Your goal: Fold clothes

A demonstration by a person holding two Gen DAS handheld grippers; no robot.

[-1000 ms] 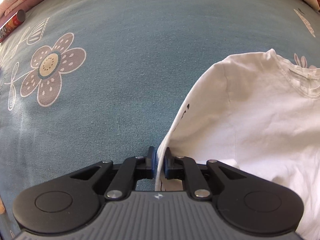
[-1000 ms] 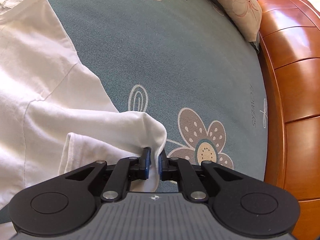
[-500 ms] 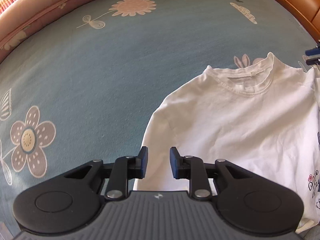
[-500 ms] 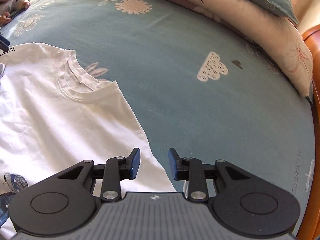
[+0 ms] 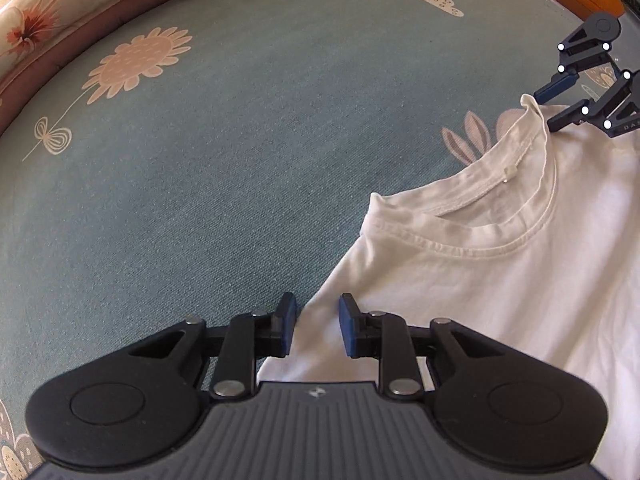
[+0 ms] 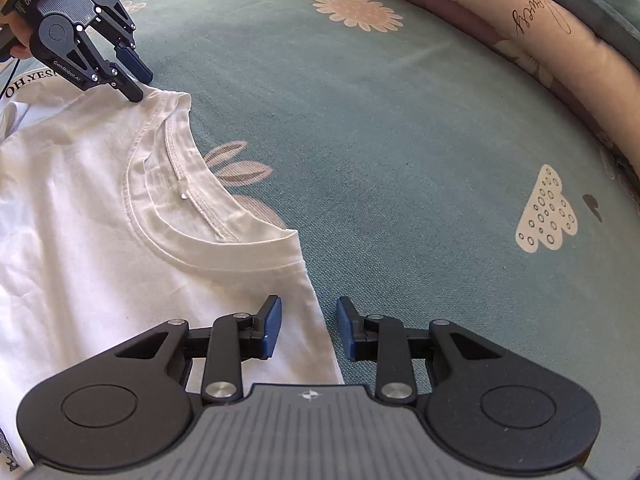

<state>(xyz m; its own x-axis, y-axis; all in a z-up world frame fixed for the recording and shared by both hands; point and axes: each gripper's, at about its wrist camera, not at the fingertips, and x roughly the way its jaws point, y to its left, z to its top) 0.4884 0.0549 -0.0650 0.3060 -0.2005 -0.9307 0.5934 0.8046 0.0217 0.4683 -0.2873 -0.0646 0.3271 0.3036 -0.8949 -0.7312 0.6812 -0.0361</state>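
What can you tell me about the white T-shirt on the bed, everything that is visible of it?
The white T-shirt looks like soft cotton with a ribbed round collar and a small tag inside. It lies flat on the teal flowered bedspread, collar towards the pillows, both sides folded inward; printed letters show on one folded part. The open left gripper and open right gripper each straddle a shoulder edge without pinching it.

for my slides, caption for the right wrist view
Open right gripper straddling the shoulder edge of a white shirt on a teal bedspread.
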